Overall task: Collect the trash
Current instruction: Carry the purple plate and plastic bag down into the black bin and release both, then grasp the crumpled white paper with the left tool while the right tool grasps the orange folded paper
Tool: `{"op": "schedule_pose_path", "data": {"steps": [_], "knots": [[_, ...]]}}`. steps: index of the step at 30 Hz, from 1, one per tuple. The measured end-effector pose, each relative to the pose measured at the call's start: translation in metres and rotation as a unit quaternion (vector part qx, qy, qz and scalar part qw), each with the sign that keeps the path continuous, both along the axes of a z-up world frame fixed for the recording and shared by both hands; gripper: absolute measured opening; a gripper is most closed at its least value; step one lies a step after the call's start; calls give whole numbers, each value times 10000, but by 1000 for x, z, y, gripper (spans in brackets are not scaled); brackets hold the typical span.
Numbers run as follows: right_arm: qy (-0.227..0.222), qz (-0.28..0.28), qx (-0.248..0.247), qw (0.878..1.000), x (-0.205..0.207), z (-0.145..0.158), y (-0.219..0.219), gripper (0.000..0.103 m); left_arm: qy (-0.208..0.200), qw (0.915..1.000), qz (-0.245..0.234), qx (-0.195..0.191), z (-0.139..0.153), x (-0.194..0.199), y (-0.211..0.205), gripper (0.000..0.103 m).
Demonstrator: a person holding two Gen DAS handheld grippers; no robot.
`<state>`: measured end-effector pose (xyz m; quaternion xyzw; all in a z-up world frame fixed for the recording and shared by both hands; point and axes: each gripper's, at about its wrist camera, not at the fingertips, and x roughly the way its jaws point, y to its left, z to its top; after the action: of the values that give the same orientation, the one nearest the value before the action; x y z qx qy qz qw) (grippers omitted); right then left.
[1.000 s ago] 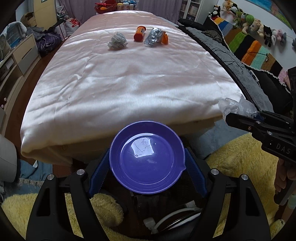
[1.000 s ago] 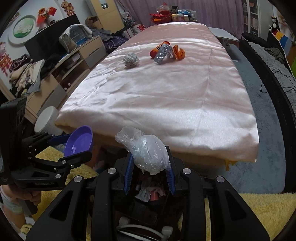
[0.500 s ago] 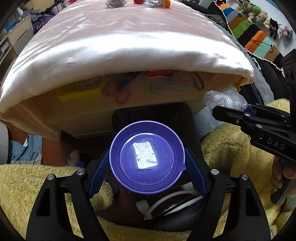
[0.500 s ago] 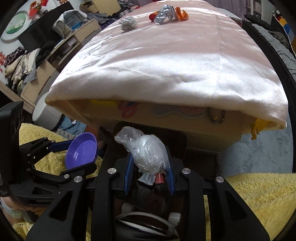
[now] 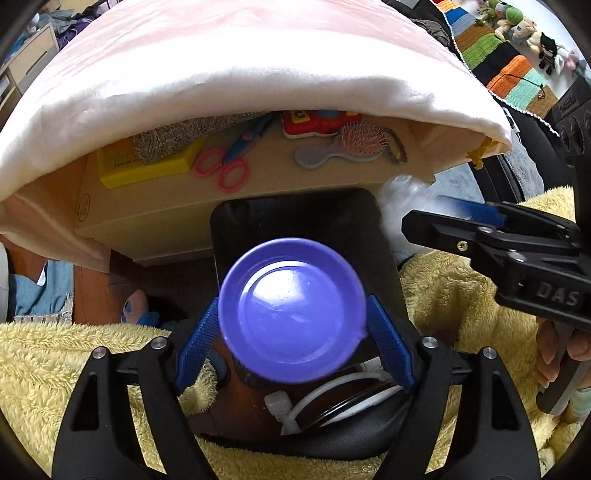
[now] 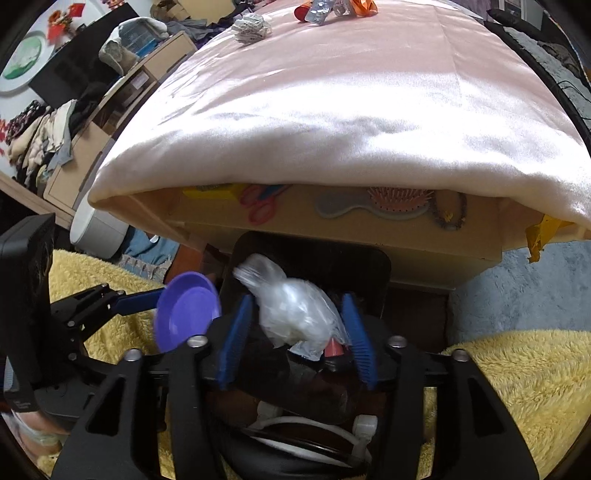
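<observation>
My left gripper [image 5: 291,328] is shut on a purple plastic lid [image 5: 291,310] and holds it over a black bin [image 5: 295,218] on the floor below the table's front edge. My right gripper [image 6: 295,325] holds a crumpled clear plastic bag [image 6: 295,310] between its blue pads, above the same bin [image 6: 314,258]; the jaws look a little parted and the bag is blurred. The right gripper also shows at the right of the left wrist view [image 5: 461,225]. More trash lies far back on the pink tablecloth: a crumpled paper ball [image 6: 253,27] and foil and orange wrappers [image 6: 332,7].
A shelf under the table [image 5: 258,177] holds pink scissors [image 5: 221,173], a hairbrush [image 5: 343,147], a yellow box [image 5: 144,166] and a red toy [image 5: 317,122]. A yellow fluffy rug [image 6: 517,387] covers the floor. A white round bin [image 6: 96,232] stands left.
Both grippers have dropped from table height down over the black bin and moved closer to it. The right jaws look wider around the bag, which is now blurred.
</observation>
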<state>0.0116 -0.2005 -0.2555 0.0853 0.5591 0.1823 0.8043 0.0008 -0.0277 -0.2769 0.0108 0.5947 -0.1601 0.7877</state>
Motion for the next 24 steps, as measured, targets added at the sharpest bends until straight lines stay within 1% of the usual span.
{"op": "schedule_pose_path", "data": {"steps": [2, 3, 5, 7, 9, 11, 12, 14, 19, 24], "knots": [[-23, -19, 6, 10000, 1, 2, 0, 57, -33, 10000, 6, 29, 2, 1, 1, 84], [-37, -37, 3, 10000, 1, 3, -1, 57, -51, 10000, 11, 52, 3, 1, 1, 86], [-72, -82, 7, 9999, 1, 6, -5, 59, -90, 9999, 16, 74, 5, 1, 2, 91], [-116, -146, 5, 9998, 3, 10, -8, 63, -142, 9999, 23, 79, 9, 2, 3, 94], [-169, -226, 18, 9996, 4, 15, -14, 66, -190, 9998, 49, 80, 15, 3, 6, 95], [-259, -341, 19, 9991, 6, 22, -21, 80, -259, 9996, 96, 49, 23, 6, 10, 95], [-320, -414, -1, 9986, 7, 26, -25, 83, -314, 9994, 129, 30, 28, 7, 12, 95], [-433, -565, -45, 9975, 10, 36, -33, 92, -437, 9988, 199, -9, 39, 11, 17, 95], [-695, -788, -31, 9945, 22, 60, -50, 94, -751, 9965, 361, -84, 67, 23, 26, 95], [-972, -834, -162, 9916, 42, 82, -57, 95, -961, 9944, 432, -44, 85, 44, 30, 95]]}}
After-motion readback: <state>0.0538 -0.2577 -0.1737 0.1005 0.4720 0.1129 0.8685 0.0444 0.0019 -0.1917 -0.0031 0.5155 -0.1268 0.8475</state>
